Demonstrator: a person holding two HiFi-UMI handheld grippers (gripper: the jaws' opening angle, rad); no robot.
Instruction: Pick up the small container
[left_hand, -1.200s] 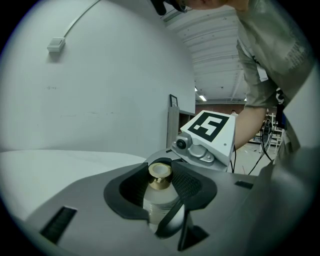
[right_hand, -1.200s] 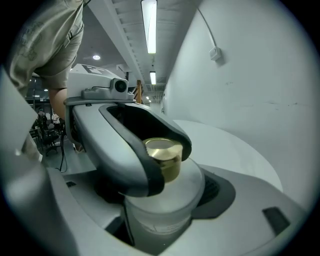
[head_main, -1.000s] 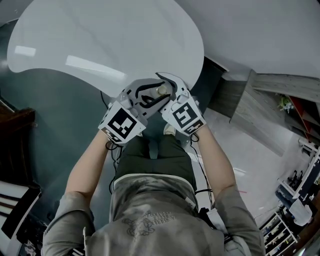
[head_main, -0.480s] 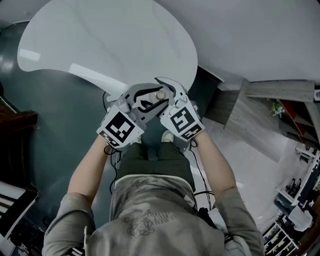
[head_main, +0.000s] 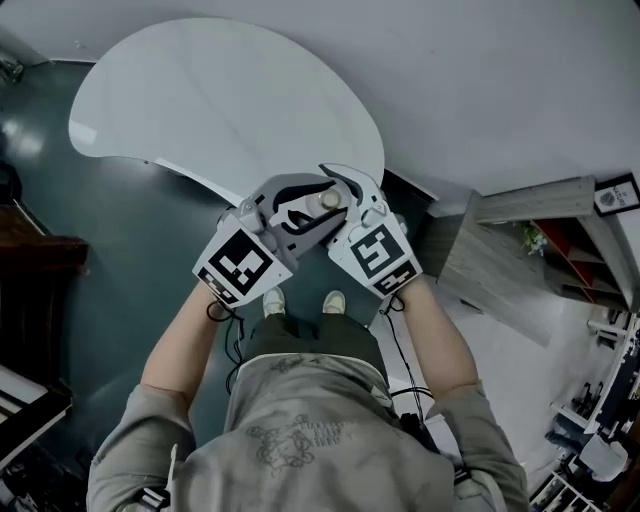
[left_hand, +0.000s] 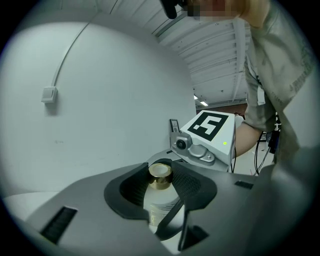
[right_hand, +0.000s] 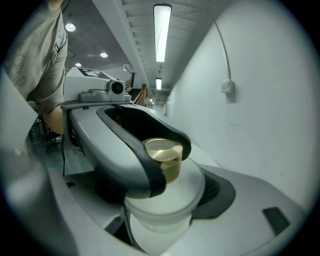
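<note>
The small container (right_hand: 160, 205) has a frosted, half-clear body that looks like plastic and a shiny gold cap (right_hand: 165, 152) like polished metal, the fingers (left_hand: 75, 210) are of smooth matt grey plastic with black rough-textured pads (left_hand: 192, 181), the bench (head_main: 220, 100) top is white and glossy, and the shirt (head_main: 300, 440) is soft cloth.

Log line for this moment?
left tongs: shut on small container | right tongs: shut on small container | small container: upright, between both tongs
</note>
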